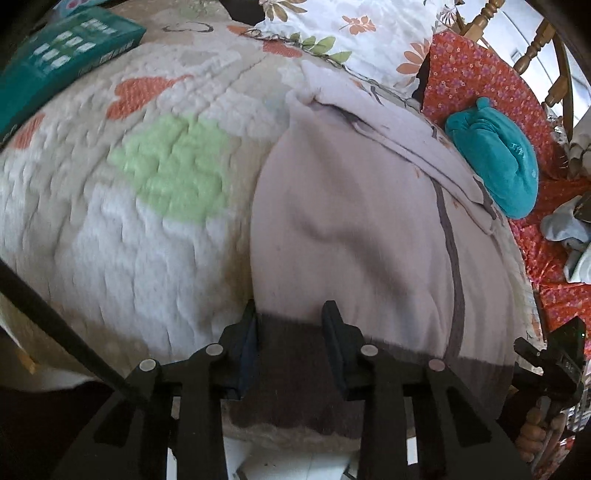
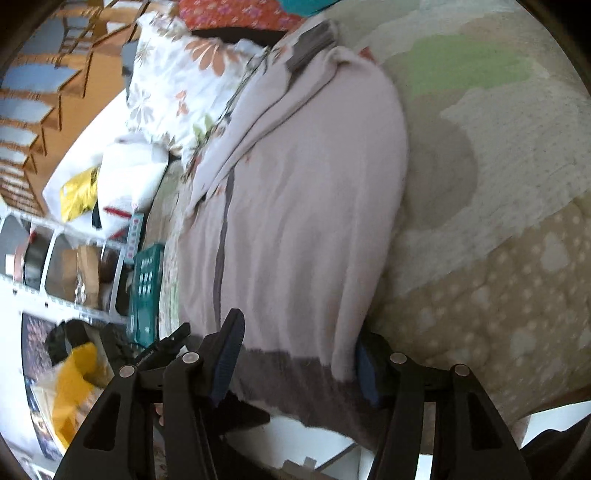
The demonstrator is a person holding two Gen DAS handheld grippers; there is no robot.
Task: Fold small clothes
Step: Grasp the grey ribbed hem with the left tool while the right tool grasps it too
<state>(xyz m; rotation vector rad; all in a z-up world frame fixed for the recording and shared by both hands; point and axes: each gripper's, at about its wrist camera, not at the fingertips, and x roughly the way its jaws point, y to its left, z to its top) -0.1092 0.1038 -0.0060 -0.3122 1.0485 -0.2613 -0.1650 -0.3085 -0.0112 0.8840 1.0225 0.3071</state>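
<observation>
A pale pink garment [image 1: 354,236] with a dark brown hem band and a grey side stripe lies on the quilted bedspread [image 1: 122,206]. My left gripper [image 1: 291,317] is over the brown hem, its fingers open with the band between them. The garment also shows in the right wrist view [image 2: 303,206]. My right gripper [image 2: 299,339] is open and straddles the other end of the same brown hem. The right gripper's body [image 1: 554,362] shows at the left view's lower right edge.
A teal folded cloth [image 1: 495,162] lies on an orange floral sheet [image 1: 476,74] to the right. A floral pillow [image 1: 354,33] is at the far end. A green box [image 1: 59,59] lies on the quilt at far left. Shelves [image 2: 55,266] stand beside the bed.
</observation>
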